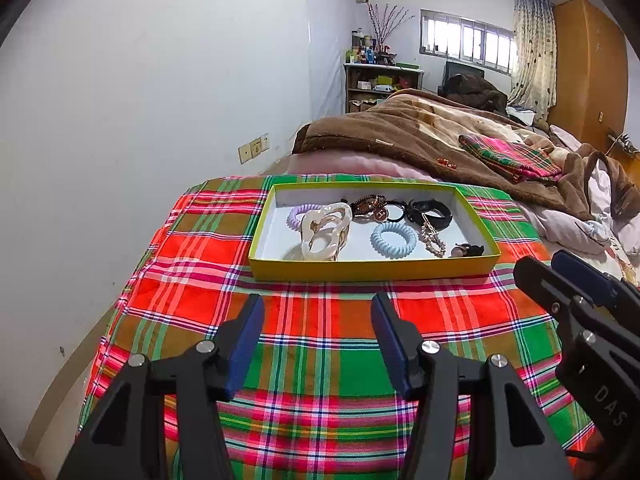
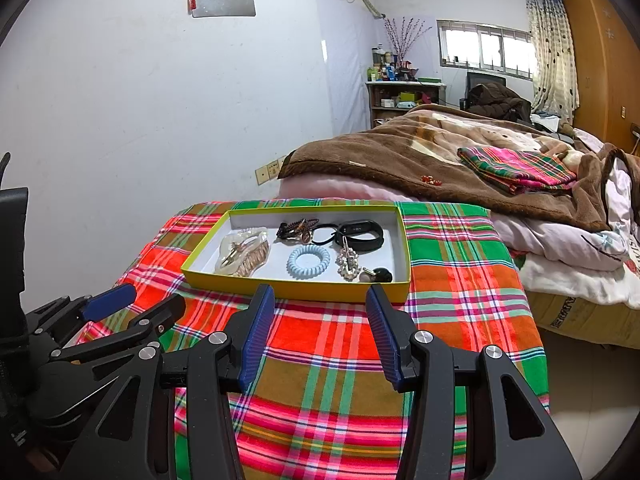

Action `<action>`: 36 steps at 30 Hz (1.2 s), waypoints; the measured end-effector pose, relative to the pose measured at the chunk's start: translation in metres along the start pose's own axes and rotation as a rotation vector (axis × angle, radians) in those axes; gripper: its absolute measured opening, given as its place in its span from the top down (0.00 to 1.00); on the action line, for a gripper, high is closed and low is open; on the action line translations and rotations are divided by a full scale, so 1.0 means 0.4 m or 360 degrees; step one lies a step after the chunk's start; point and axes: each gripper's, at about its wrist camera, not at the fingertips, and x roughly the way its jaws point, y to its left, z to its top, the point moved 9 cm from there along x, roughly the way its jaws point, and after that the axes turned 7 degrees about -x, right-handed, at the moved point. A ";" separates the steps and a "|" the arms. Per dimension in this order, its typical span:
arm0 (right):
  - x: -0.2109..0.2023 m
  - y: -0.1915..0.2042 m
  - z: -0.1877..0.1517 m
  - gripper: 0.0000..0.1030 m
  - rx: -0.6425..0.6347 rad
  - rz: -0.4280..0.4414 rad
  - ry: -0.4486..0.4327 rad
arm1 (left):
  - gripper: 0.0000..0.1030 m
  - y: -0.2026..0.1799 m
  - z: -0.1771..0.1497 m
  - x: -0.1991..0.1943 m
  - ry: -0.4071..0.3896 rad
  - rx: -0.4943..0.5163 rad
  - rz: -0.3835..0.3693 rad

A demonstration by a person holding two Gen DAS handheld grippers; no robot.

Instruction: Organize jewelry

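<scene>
A yellow-rimmed shallow box [image 1: 372, 270] [image 2: 296, 290] sits on the plaid cloth. It holds a pearly claw clip [image 1: 326, 232] [image 2: 242, 254], a light blue coil hair tie [image 1: 394, 240] [image 2: 308, 262], a purple coil tie [image 1: 298, 216], a black wristband [image 1: 432, 212] [image 2: 360, 232], a brown beaded piece [image 1: 368, 204] [image 2: 298, 230], a rhinestone clip [image 1: 432, 240] [image 2: 348, 264] and a small dark piece [image 1: 468, 250] [image 2: 378, 275]. My left gripper [image 1: 318, 312] and right gripper [image 2: 320, 304] are open and empty, just in front of the box.
The plaid cloth [image 1: 320, 340] [image 2: 332, 360] covers a raised surface against the white wall. Behind lies a bed with a brown blanket [image 1: 400, 132] [image 2: 380, 152] and a folded plaid cloth [image 1: 512, 156] [image 2: 516, 170]. The floor [image 2: 580, 400] drops off at right.
</scene>
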 end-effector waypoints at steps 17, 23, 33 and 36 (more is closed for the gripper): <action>-0.001 0.001 -0.002 0.53 -0.0004 0.0003 0.0004 | 0.44 0.005 -0.006 0.005 0.0023 0.0001 0.0013; 0.000 0.002 -0.002 0.53 -0.0005 0.0001 0.0006 | 0.44 0.005 -0.005 0.005 0.0022 -0.0003 0.0016; 0.000 0.004 -0.002 0.53 -0.0005 0.0001 0.0004 | 0.44 0.005 -0.006 0.007 0.0030 -0.0006 0.0009; 0.000 0.004 -0.002 0.53 -0.0008 0.0001 0.0005 | 0.44 0.005 -0.007 0.006 0.0032 -0.0008 0.0014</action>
